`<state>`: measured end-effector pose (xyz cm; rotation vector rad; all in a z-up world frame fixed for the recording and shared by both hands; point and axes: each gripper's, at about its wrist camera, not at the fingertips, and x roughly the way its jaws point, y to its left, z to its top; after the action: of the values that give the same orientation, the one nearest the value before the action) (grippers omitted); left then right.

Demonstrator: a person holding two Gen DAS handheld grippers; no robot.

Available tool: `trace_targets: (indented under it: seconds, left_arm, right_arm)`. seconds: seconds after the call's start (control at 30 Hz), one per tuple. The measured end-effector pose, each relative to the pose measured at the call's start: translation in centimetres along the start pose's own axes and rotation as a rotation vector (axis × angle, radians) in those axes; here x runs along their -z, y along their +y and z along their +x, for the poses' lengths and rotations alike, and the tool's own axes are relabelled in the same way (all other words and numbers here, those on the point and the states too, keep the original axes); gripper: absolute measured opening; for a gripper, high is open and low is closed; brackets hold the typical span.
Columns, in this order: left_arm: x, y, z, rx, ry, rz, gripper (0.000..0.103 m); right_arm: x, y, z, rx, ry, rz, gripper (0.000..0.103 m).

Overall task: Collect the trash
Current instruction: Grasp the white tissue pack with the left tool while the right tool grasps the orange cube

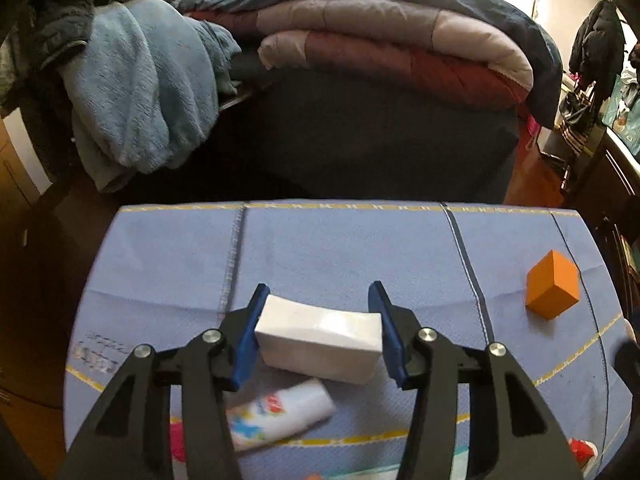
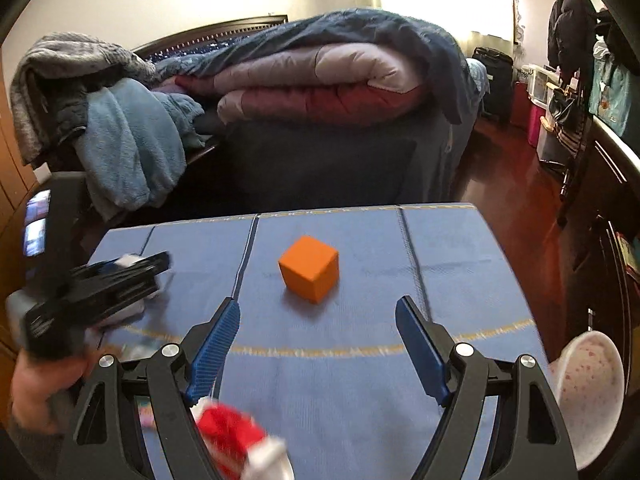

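**Left claw clamped on white box, right claw spread before orange cube**

Gripping a white box [image 1: 318,338] between its blue pads [image 1: 247,342], the left gripper [image 1: 318,330] has its jaws pressed against the box's two ends, the box lifted a little above the blue-covered table [image 1: 160,264]. No earlier picture is given, so only the clamp itself can be told. Under that box, toward the table's near edge, lies a white tube [image 1: 280,416] with coloured print, tilted and blurred. A red-and-white wrapper [image 2: 236,440] sits at the near edge beneath the right gripper [image 2: 318,350], whose jaws stand wide apart with nothing between them. Just beyond its fingertips, about mid-table, an orange cube [image 2: 309,268] stands alone. A pale speckled bowl [image 2: 588,396] shows off the table's right edge. Past the far edge is a bed [image 2: 320,152] piled with folded quilts [image 2: 320,80].
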<state>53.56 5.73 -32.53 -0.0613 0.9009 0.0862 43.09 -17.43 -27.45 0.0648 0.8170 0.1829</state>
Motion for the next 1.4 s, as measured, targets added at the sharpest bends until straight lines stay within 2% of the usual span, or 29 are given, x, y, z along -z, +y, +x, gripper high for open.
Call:
trace_targets:
  seconds: [0.27, 0.43, 0.47, 0.5, 0.57, 0.8, 1.0, 1.2, 1.4]
  left_arm:
    - [-0.1, 2.2, -3.5, 0.004, -0.048, -0.024, 0.051]
    - [0.0, 4.1, -5.0, 0.017, -0.06, -0.074, 0.051]
    - [0.0, 4.4, -5.1, 0.02, -0.061, -0.081, 0.051]
    - [0.1, 4.5, -5.3, 0.022, -0.062, -0.088, 0.051]
    - [0.2, 4.8, -5.7, 0.021, -0.065, -0.096, 0.051]
    - [0.9, 3.8, -7.6, 0.034, -0.081, -0.081, 0.051]
    - [1.9, 2.6, -10.9, 0.075, -0.113, -0.077, 0.051]
    - [4.1, 1.1, -15.8, 0.145, -0.17, -0.038, 0.051]
    - [6.9, -0.3, -20.3, 0.25, -0.209, 0.0, 0.051]
  right_arm:
    - [-2.2, 1.0, 5.8, 0.061, 0.087, -0.028, 0.08]
    - [-2.7, 0.5, 8.3, 0.067, 0.171, -0.014, 0.062]
    - [-2.6, 0.5, 8.5, 0.063, 0.188, -0.01, 0.053]
    - [-2.5, 0.3, 8.8, 0.054, 0.204, -0.006, 0.048]
    - [-2.5, 0.5, 8.5, 0.061, 0.192, -0.022, 0.047]
    - [-2.3, 1.0, 5.4, 0.067, 0.133, -0.061, 0.047]
    - [-1.5, 0.0, 1.3, 0.052, 0.096, -0.05, 0.047]
    - [0.3, -1.2, -3.3, 0.047, 0.046, -0.038, 0.047]
    - [2.3, -2.1, -7.7, 0.038, -0.005, -0.028, 0.047]
